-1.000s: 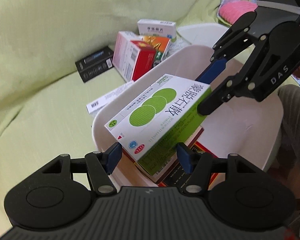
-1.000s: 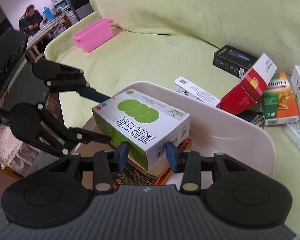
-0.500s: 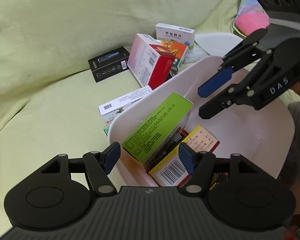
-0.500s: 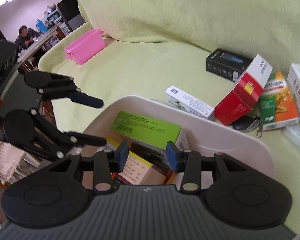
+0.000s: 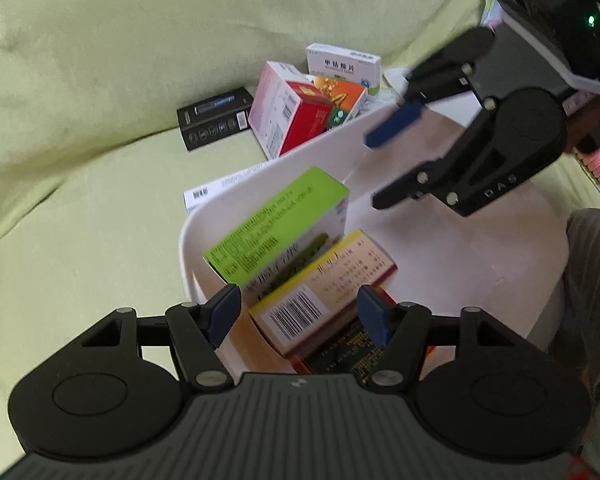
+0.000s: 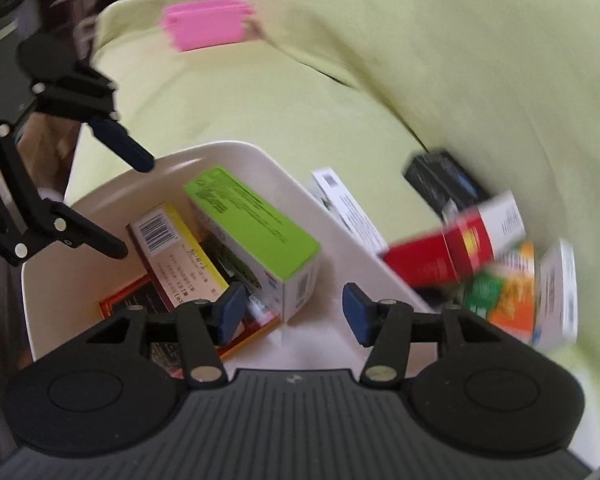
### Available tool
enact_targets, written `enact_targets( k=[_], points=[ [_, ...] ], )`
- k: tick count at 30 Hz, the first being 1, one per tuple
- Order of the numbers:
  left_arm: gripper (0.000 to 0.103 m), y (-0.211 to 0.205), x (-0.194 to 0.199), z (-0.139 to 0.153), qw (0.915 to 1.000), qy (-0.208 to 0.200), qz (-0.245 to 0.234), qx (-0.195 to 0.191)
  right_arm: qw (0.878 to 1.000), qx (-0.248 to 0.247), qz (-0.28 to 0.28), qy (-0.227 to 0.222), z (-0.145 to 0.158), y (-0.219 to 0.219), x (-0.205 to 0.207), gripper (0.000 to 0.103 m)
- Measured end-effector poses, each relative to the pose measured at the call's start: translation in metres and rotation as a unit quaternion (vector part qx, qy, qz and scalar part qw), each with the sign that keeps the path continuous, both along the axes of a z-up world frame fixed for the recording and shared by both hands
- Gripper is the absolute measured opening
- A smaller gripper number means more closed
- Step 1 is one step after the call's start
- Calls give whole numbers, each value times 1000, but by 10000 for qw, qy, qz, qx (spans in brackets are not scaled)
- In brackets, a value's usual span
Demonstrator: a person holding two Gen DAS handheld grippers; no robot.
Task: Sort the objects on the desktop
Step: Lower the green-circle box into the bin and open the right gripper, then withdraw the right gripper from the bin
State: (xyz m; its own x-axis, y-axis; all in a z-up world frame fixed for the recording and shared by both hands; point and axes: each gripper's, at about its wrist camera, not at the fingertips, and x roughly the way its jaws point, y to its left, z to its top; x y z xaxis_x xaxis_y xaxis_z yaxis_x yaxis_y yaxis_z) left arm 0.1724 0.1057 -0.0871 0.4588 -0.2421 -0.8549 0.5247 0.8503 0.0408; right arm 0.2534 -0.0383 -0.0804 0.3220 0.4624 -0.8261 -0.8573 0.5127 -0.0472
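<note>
Lime-green and white, the medicine box (image 5: 278,226) is now lying inside the white bin (image 5: 452,256), tipped on its edge against the near wall and leaning over a yellow-edged box (image 5: 324,284) with a barcode. A second ago both grippers were carrying it together over the bin, its green-circle face upward; half a second ago it was already dropped in, and both sets of jaws were spreading. Now the left gripper (image 5: 298,316) is hanging just above the bin's near rim with its jaws wide open and nothing between them. The right gripper (image 6: 294,312) is likewise open and empty, and it is swinging away toward the pile outside the bin, judging by the heavy blur in its own view. From the left wrist view it is hovering over the bin's far side (image 5: 388,160), blue pads apart.

That release is closing one cycle of the sorting: the green box is counted in, joining the yellow-edged box and a dark, orange-bordered box (image 6: 136,304) beneath.

Still waiting on the green sofa cover (image 5: 80,208), just beyond the bin's wall, are a red and white box (image 5: 288,114), an orange and green box (image 5: 342,98), a white box with blue print (image 5: 342,65), a black box (image 5: 214,118) and a flat white barcoded box (image 5: 220,188) touching the rim. I judge the red one nearest the right gripper's swing and the likeliest next pick.
</note>
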Motion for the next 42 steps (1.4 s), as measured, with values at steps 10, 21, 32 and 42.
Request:
enact_targets(
  k=[10,21,32,42],
  points=[
    [65,1,-9,-8,9995,11,328,44,9823,-536,1666,-661,-10,44,8,49],
    [65,5,-14,-12,9990,117,427,-82,9626,-998,2478,-444,-28,75,20,46],
    [65,4,-15,-21,9987,215,468,12,9621,-634,2649,102,-31,70,15,36],
    [66,-20,-8,-35,9975,309,191,603,9620,-588,2651,269,-29,69,14,36]
  ],
)
